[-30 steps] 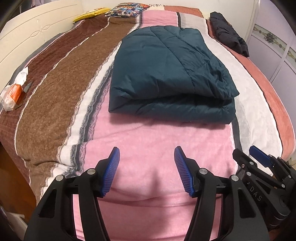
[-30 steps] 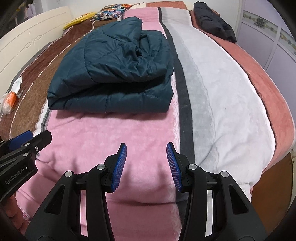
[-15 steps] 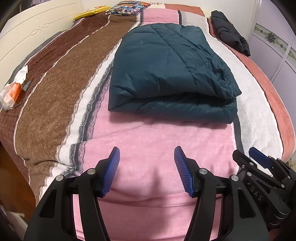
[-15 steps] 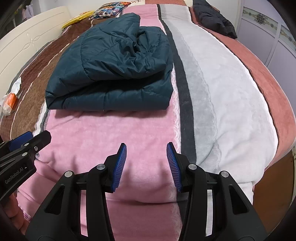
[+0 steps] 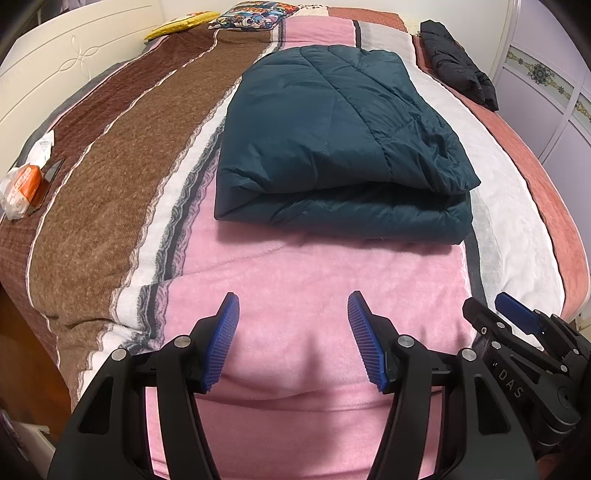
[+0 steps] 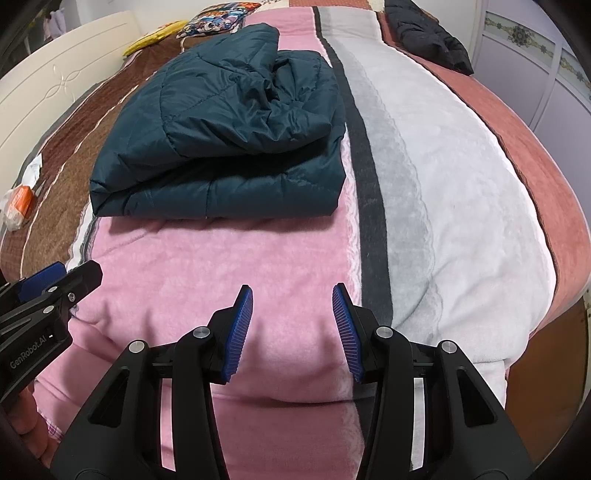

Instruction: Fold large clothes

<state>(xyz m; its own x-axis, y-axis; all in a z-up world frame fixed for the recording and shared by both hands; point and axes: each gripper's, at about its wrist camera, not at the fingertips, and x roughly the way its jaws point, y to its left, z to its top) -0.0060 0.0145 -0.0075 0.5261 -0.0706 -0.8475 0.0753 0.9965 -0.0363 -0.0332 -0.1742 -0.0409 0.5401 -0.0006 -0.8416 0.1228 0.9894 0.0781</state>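
Nothing much has shifted since a second ago: both tongs hang where they were, and only the view of the bed has crept a little. Nearest me, my left gripper [image 5: 293, 332] has its blue pads apart with nothing between them, over the pink stripe at the near edge of the bed [image 5: 110, 177]. My right gripper [image 6: 293, 325] hangs just beside it, its pads also apart and empty, though less wide.

Further up the pink stripe, about mid-bed, lies one teal padded jacket [image 5: 332, 140], folded into a thick block with its fold facing me. I judge this fold finished; its top layer bunches on the right side, so a next move would be smoothing it or fetching another garment.

Toward the far right corner lies one black garment [image 5: 458, 66], unfolded, probably next. At the left edge sits one orange-and-white packet [image 5: 22, 184]; by the headboard, one yellow item [image 5: 181, 24] and one patterned cushion [image 5: 255, 14].
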